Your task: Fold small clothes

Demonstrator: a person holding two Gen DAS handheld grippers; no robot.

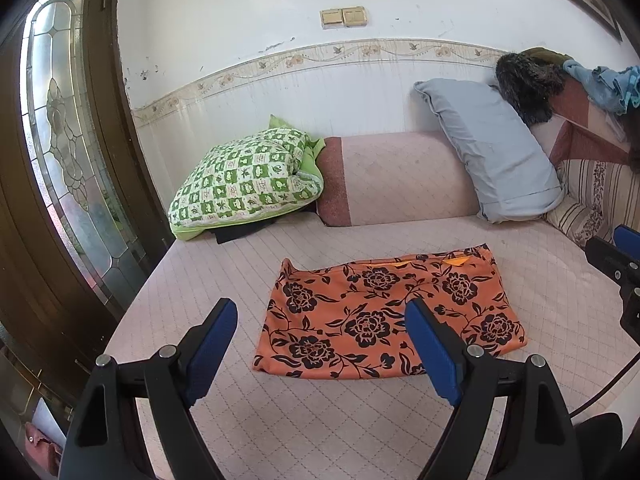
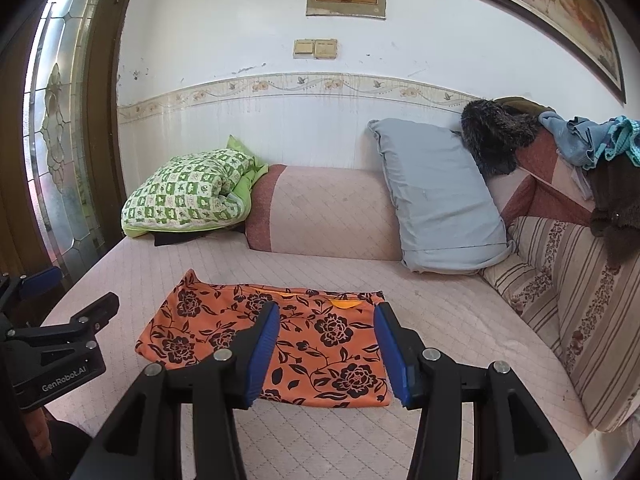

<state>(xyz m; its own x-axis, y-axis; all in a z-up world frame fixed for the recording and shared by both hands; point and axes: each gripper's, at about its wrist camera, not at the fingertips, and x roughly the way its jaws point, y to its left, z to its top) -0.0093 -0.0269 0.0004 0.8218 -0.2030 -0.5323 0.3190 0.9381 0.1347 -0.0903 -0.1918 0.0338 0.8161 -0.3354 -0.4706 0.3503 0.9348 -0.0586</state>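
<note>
The orange flowered garment (image 1: 390, 316) lay flat on the pink bed (image 1: 280, 420), apparently already folded to a neat rectangle, while the left gripper (image 1: 320, 344) and right gripper (image 2: 326, 344) hovered near it, jaws apart and empty.

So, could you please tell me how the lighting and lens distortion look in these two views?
Left wrist view: daylight through the glass door, soft shadows, no glare on the orange floral garment; strong fisheye curving the wall border. Right wrist view: equally bright and sharp; the picture frame bows, and the corners vignette to black.
</note>
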